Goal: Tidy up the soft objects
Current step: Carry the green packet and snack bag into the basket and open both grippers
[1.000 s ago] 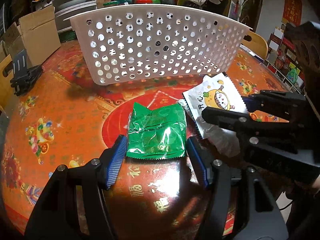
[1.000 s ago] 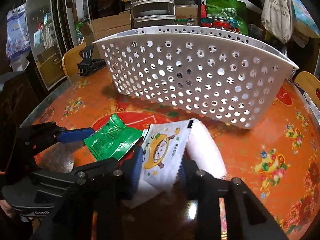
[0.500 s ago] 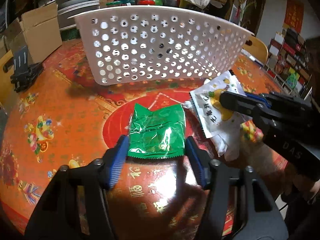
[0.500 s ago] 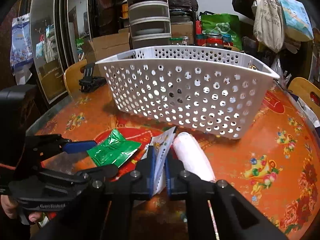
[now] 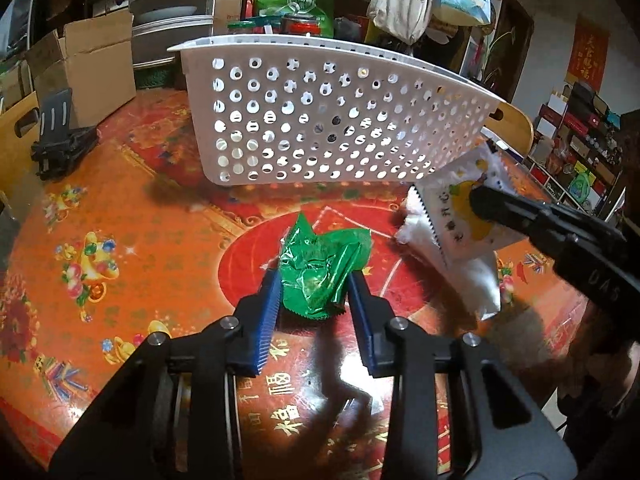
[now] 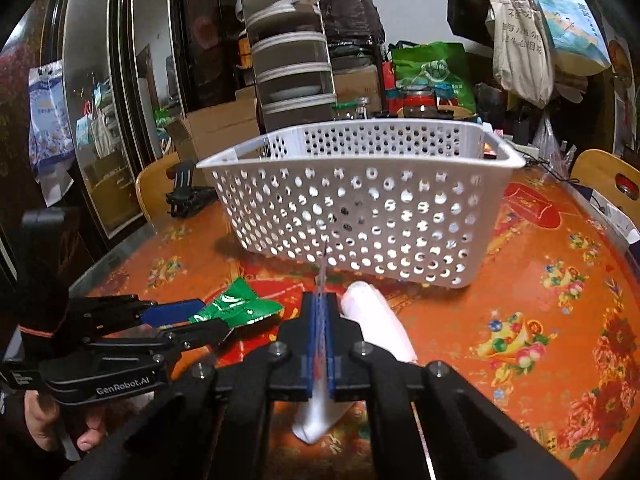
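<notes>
A white perforated basket (image 5: 320,128) stands on the red and orange table; it also shows in the right wrist view (image 6: 360,208). My left gripper (image 5: 316,280) is shut on a crumpled green packet (image 5: 320,268), which also shows in the right wrist view (image 6: 236,310). My right gripper (image 6: 320,312) is shut on a white cartoon snack packet (image 5: 460,216), held edge-on (image 6: 322,276) and lifted a little off the table. A white soft roll (image 6: 376,324) lies just right of it.
A black clamp (image 5: 60,144) sits at the table's left edge next to cardboard boxes (image 5: 88,68). Wooden chair backs (image 6: 608,176) stand around the table. Shelves, bags and jars crowd the space behind the basket.
My left gripper has closed on the green packet, crumpling it. My right gripper has closed on the white packet and lifted it; both views have risen toward the basket.
</notes>
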